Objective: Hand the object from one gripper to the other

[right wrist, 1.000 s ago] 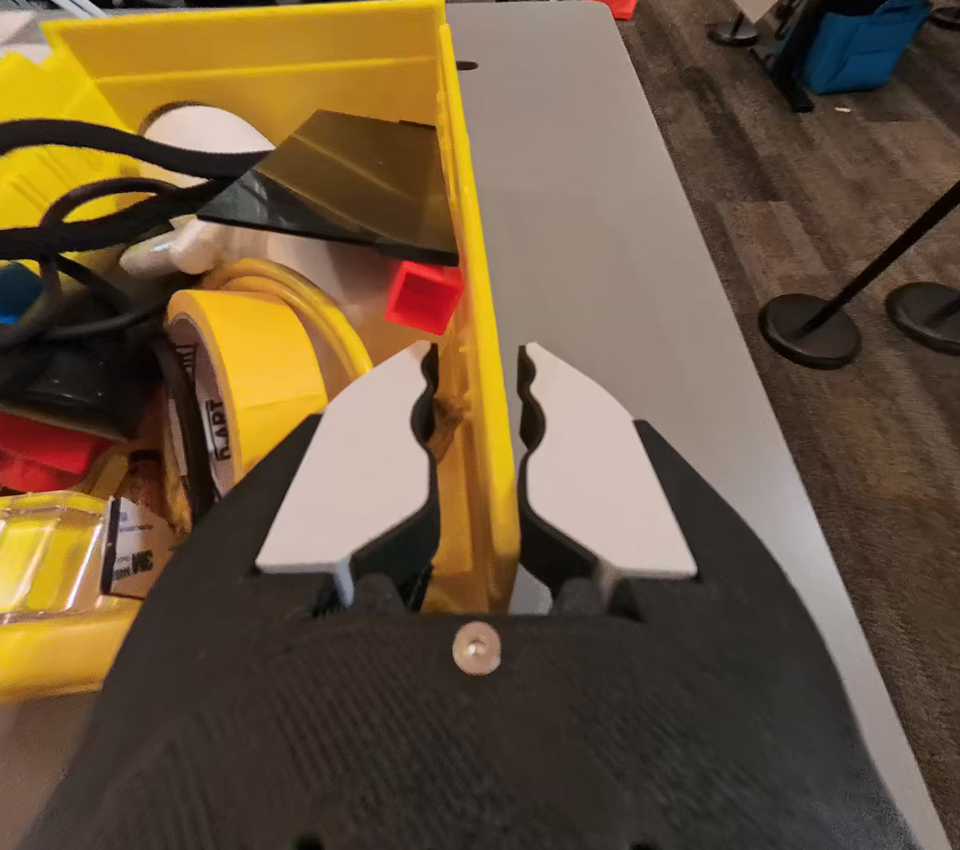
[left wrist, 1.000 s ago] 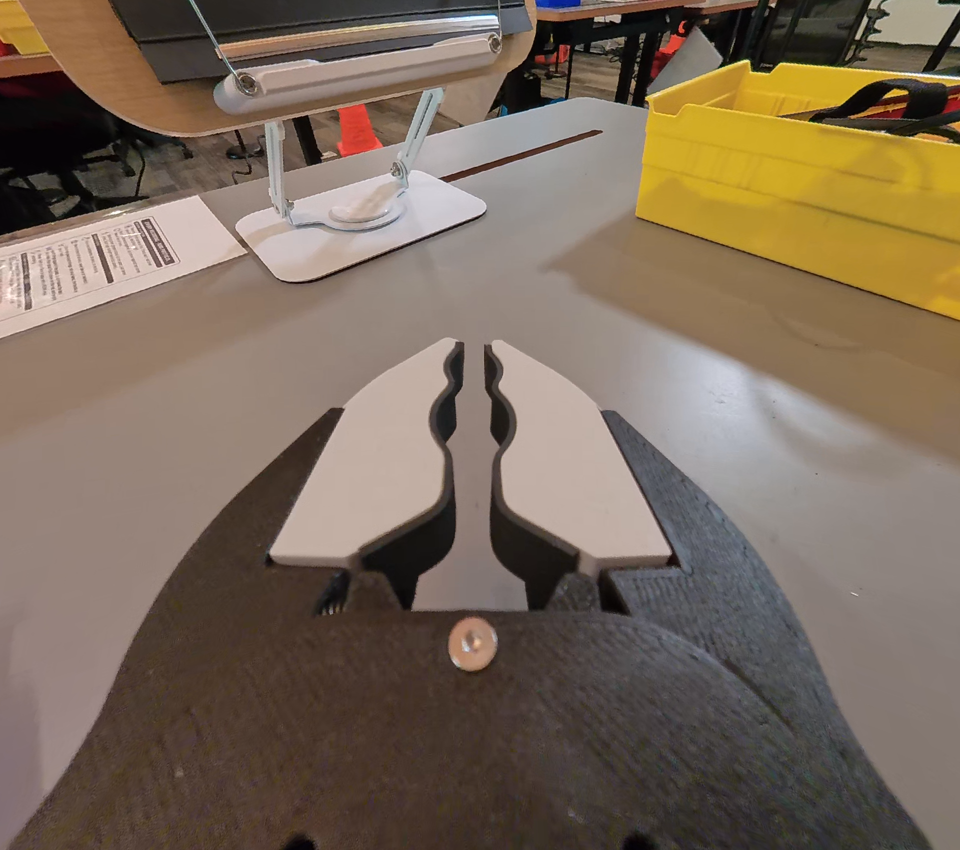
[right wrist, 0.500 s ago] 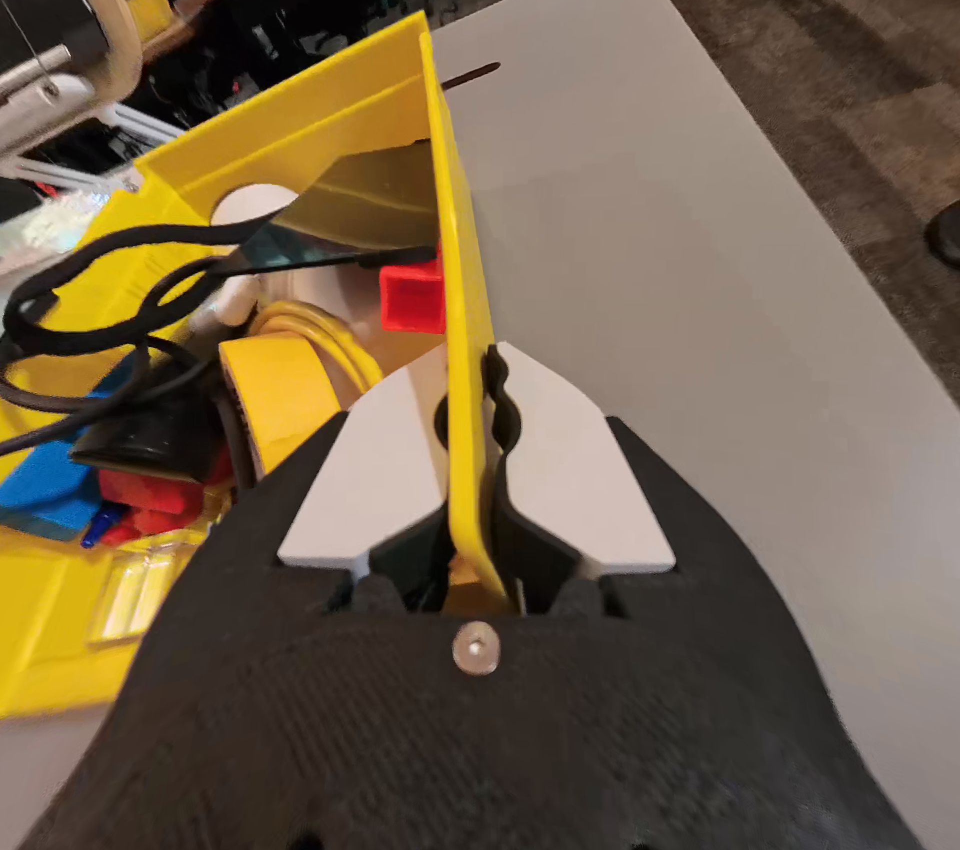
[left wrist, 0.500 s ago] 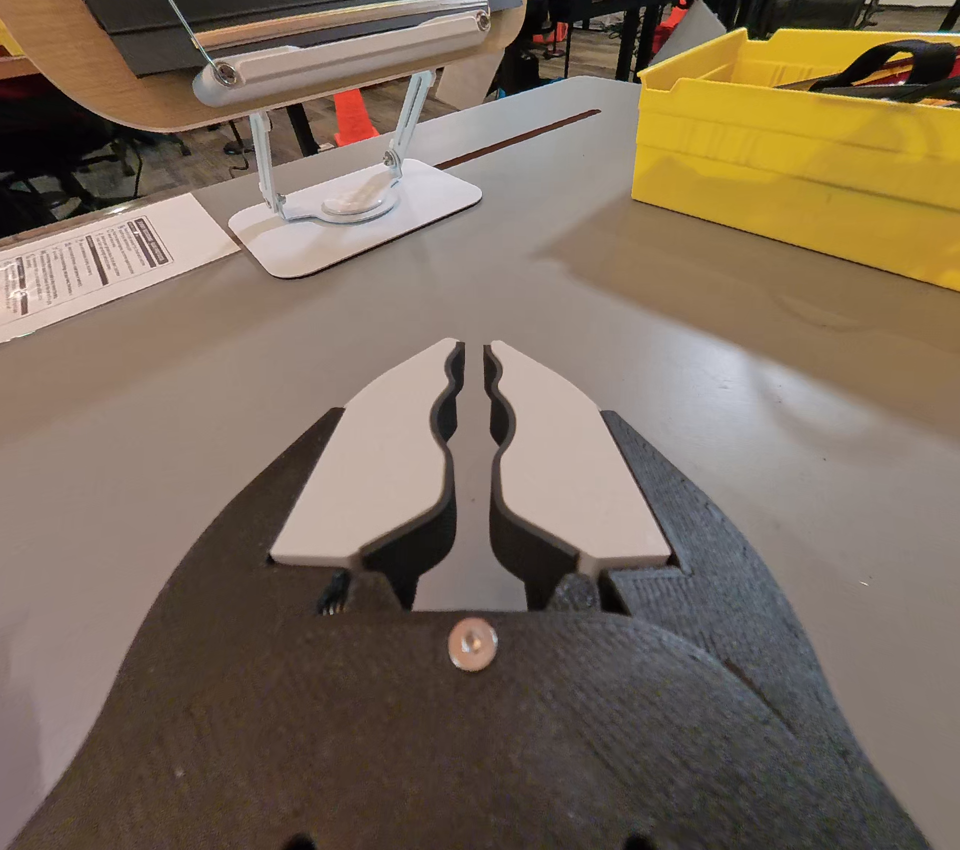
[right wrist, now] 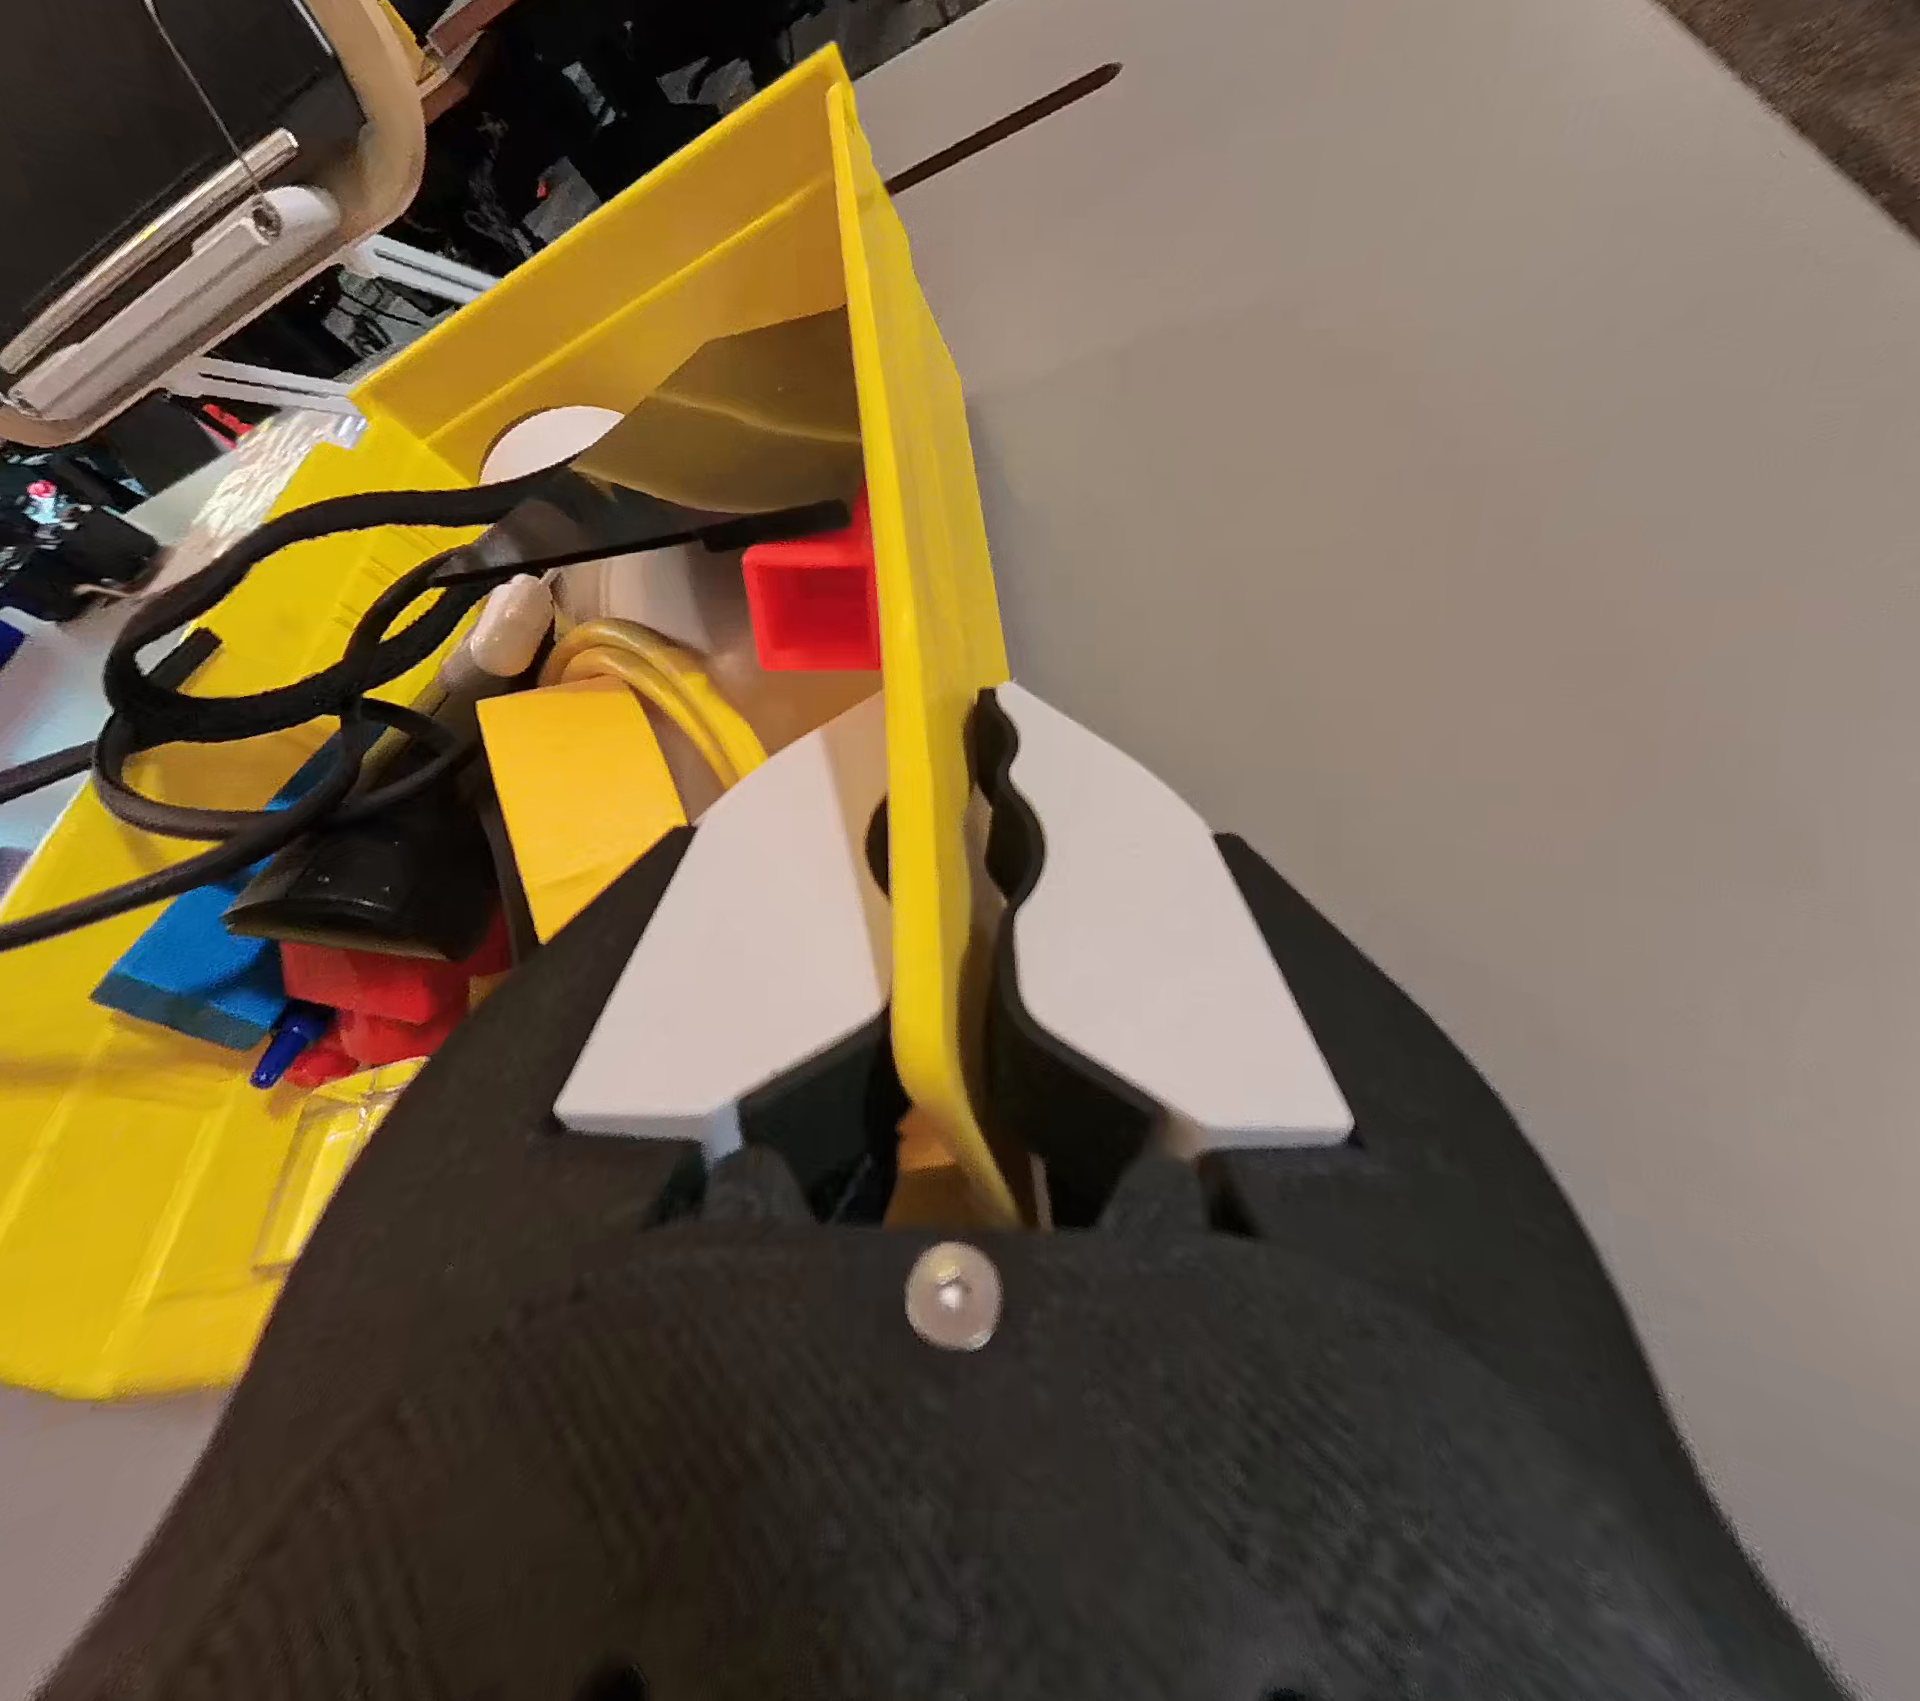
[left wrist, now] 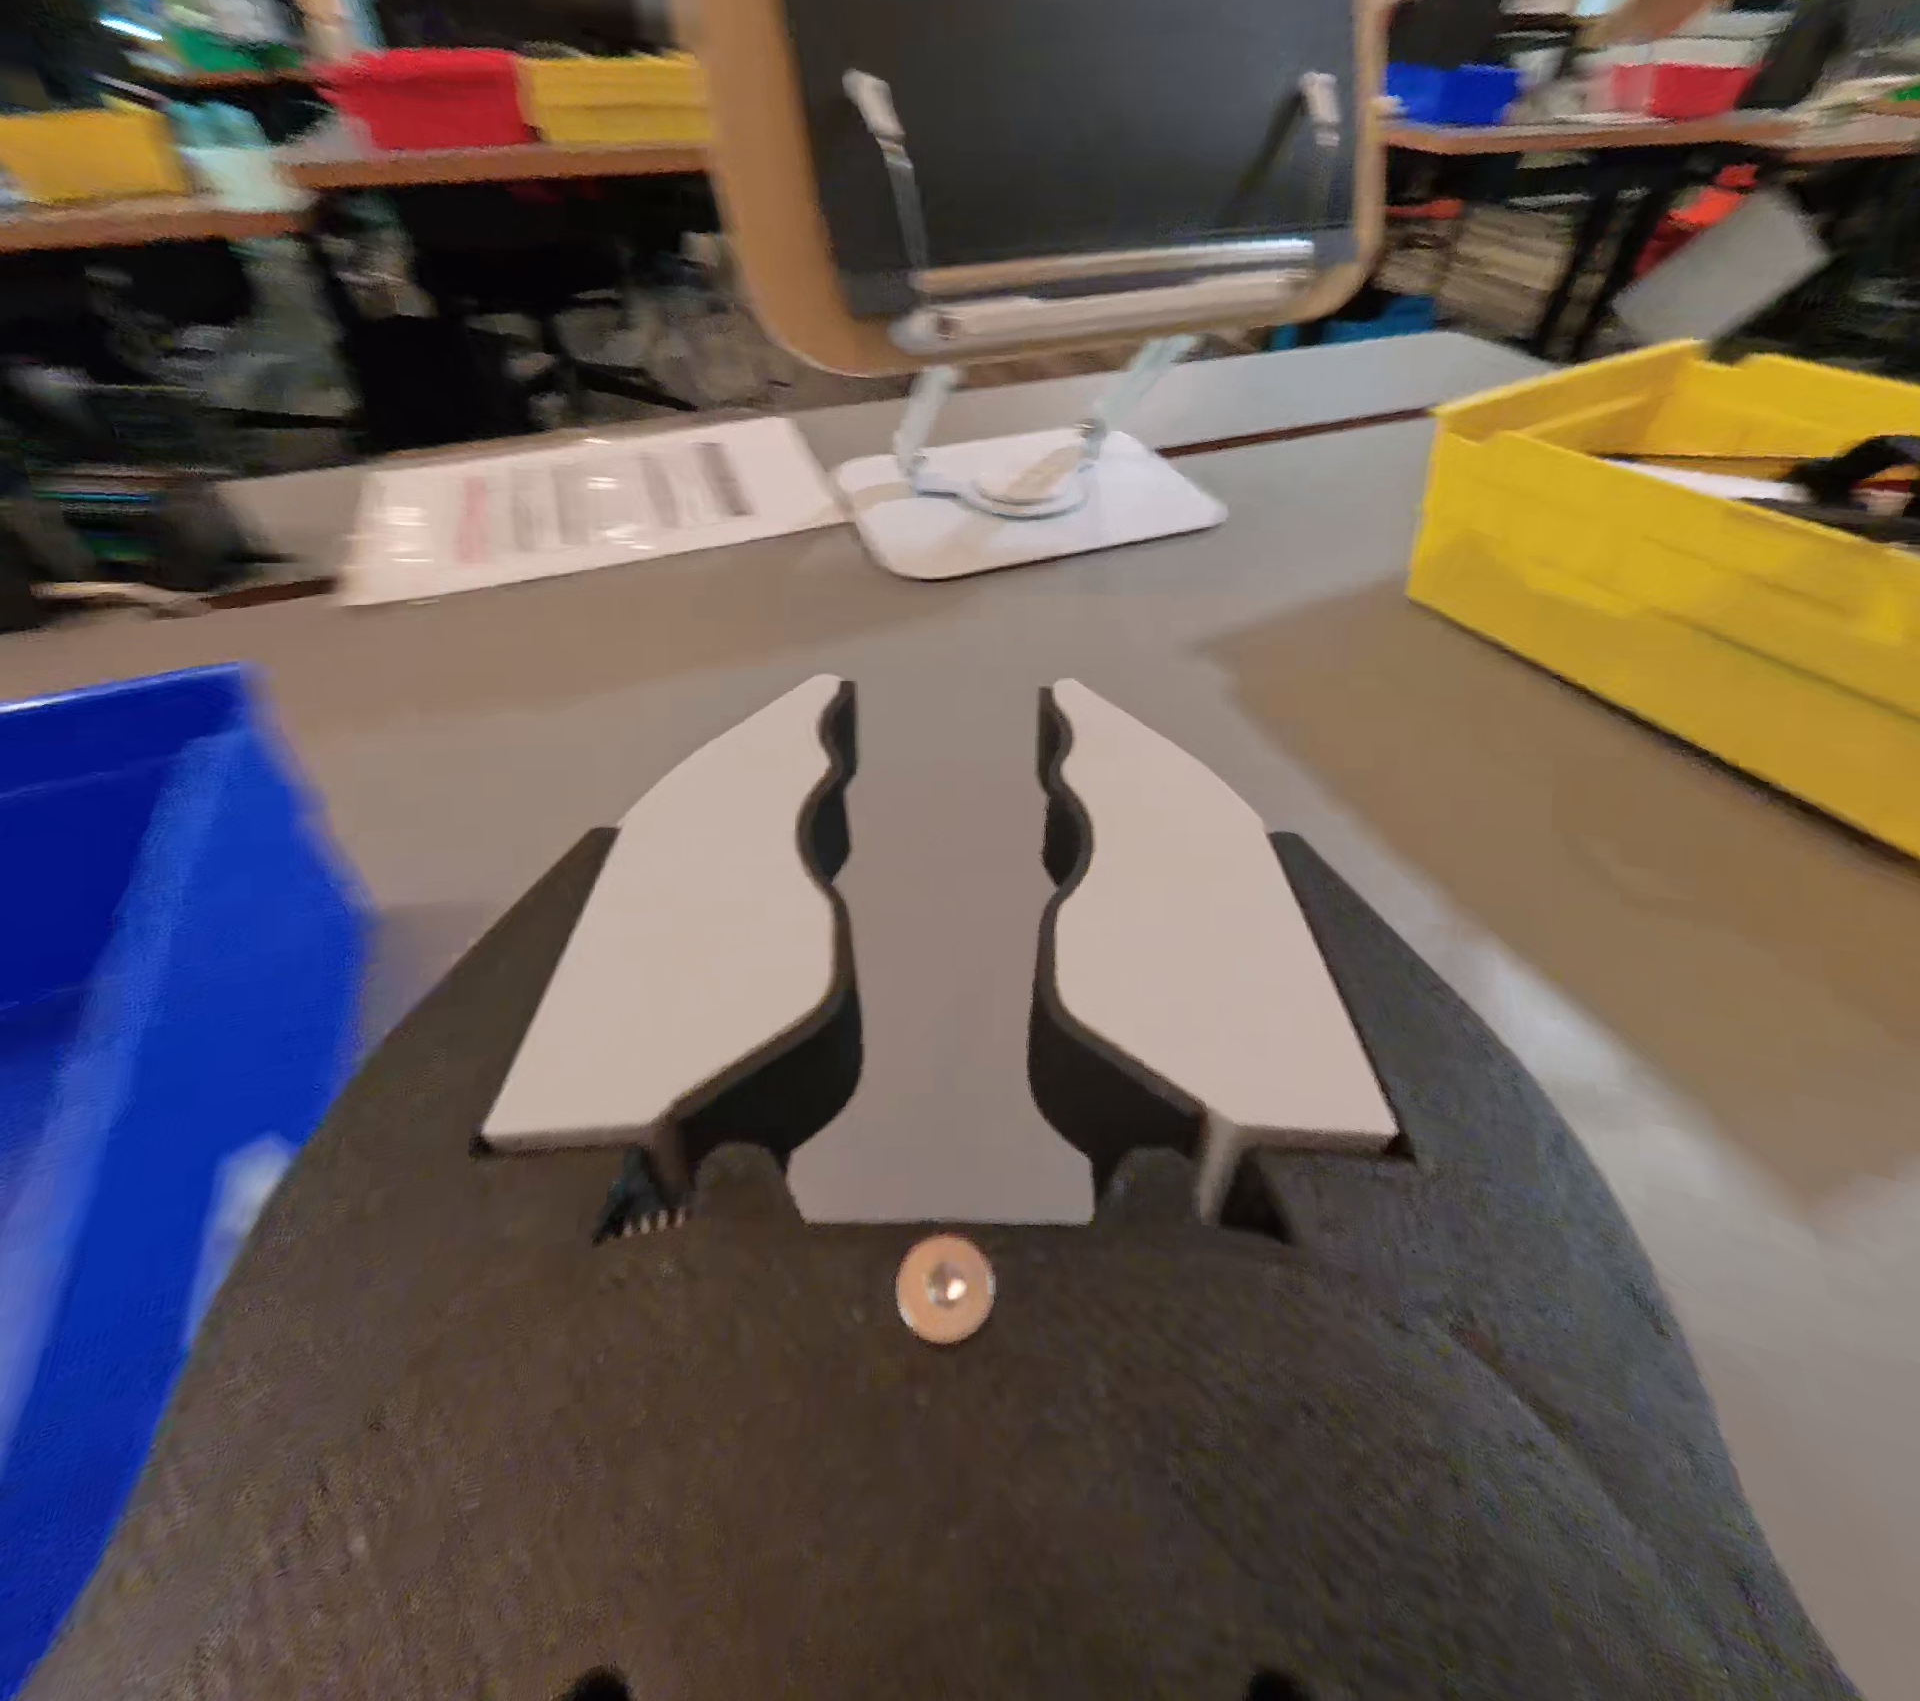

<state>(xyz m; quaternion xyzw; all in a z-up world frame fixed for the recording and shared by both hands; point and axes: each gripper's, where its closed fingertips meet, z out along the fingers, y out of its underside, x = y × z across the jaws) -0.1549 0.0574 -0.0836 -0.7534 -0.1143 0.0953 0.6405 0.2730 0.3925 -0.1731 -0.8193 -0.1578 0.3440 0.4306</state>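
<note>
Left gripper (left wrist: 945,716): jaws now spread apart over bare grey tabletop (left wrist: 1455,976), where 0.5 s ago they were nearly together; view has swung left, bringing a blue bin (left wrist: 156,976) in at its left edge. Right gripper (right wrist: 935,716): stays clamped on the side wall of the yellow bin (right wrist: 925,612), which sits tilted, its contents a red block (right wrist: 810,612), yellow tape roll (right wrist: 571,778) and black strap (right wrist: 260,695). Beyond: white stand (left wrist: 1039,498) with its dark panel, printed sheet (left wrist: 582,508), far benches with red and yellow bins, blurred.

On the counter (left wrist: 1039,643) stand one yellow bin (left wrist: 1662,571), one blue bin (left wrist: 135,976), one tablet stand (left wrist: 1029,498) and one printed sheet (left wrist: 582,503). Inside the yellow bin lie one yellow tape roll (right wrist: 571,778), one red block (right wrist: 816,607), one blue block (right wrist: 197,965) and one black strap (right wrist: 270,695).
</note>
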